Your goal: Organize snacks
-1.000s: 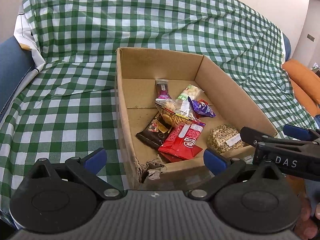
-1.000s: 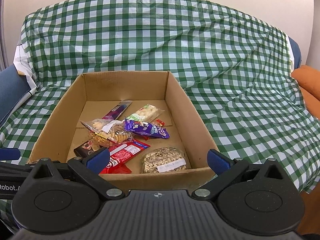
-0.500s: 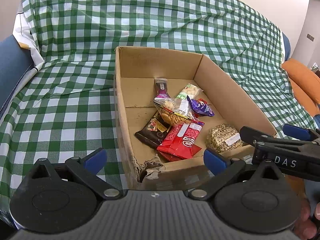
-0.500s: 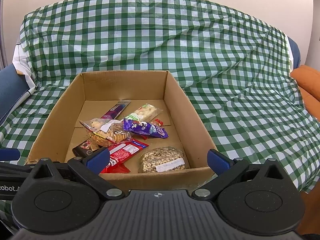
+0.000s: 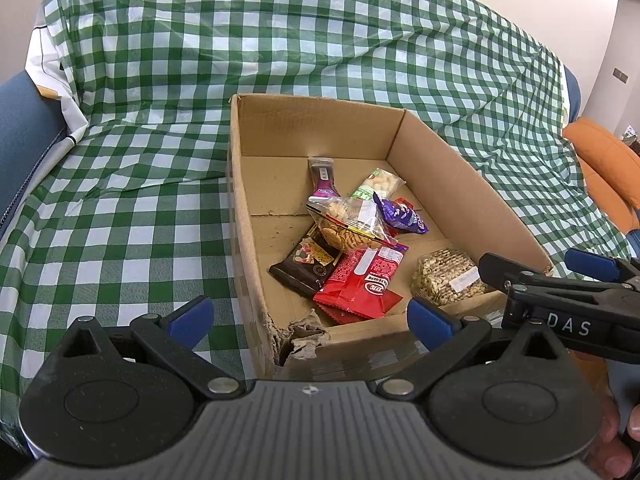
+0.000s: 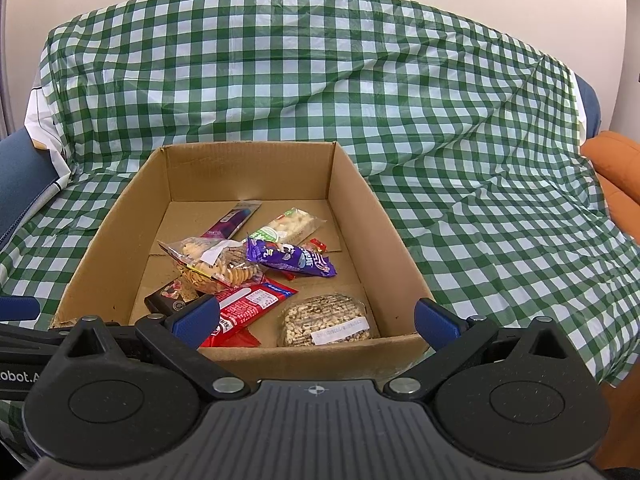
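Observation:
An open cardboard box [image 6: 384, 232] [image 5: 472, 184] sits on a green checked cloth. Inside lie several snacks: a red packet [image 6: 248, 308] [image 5: 364, 280], a clear bag of biscuits [image 6: 212, 264] [image 5: 348, 228], a purple packet [image 6: 292, 262] [image 5: 400, 216], a round nut cake [image 6: 326, 320] [image 5: 448, 276], a dark chocolate bar [image 5: 304, 264], a purple bar [image 6: 232, 220] and a white-green bar [image 6: 288, 224]. My left gripper [image 5: 308, 318] is open and empty at the box's near left corner. My right gripper [image 6: 316, 316] is open and empty just before the box's near wall.
The green checked cloth [image 6: 480, 160] covers a sofa seat and back. The box's near left corner [image 5: 296, 336] is torn. An orange cushion [image 6: 616, 160] lies at the right. The right gripper's arm [image 5: 560, 300] shows at the right of the left wrist view.
Both grippers have drawn back slightly from the box and stay open. The snacks have not moved.

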The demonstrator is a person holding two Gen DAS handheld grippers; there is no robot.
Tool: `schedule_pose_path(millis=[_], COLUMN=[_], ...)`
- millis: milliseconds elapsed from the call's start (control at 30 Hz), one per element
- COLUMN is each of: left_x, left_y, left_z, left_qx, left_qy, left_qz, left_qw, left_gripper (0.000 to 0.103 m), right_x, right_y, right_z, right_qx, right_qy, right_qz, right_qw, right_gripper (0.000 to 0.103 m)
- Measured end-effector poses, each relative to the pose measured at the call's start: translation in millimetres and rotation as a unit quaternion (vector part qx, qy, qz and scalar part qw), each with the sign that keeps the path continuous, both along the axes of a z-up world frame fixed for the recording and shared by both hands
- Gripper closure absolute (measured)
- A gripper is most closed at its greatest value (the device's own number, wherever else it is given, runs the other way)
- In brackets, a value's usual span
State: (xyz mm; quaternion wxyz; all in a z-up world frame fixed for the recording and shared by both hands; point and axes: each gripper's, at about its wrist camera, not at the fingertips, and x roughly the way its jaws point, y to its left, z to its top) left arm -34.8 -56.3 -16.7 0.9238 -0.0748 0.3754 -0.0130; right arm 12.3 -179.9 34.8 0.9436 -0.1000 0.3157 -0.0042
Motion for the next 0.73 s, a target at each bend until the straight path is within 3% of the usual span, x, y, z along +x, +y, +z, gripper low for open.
schedule_pose_path(millis=[433,733], left_x=[-0.9,2.7], left_y=[-0.5,-3.5], left_z=[5.1,14.4], left_qx=[-0.006,-0.012], left_qy=[-0.008,-0.041], left_qz=[0.002,-0.018], left_qw=[1.0000,0.9989], left_gripper=[0.000,0.000], right_x=[1.6,7.0], right_y=[-0.8,-4.2], right_z=[1.5,2.5], right_qx=[0.006,0.043], right_qy=[0.001,0.009], right_qz=[-0.007,-0.012], right_qw=[1.000,0.999], right_gripper=[0.001,0.001])
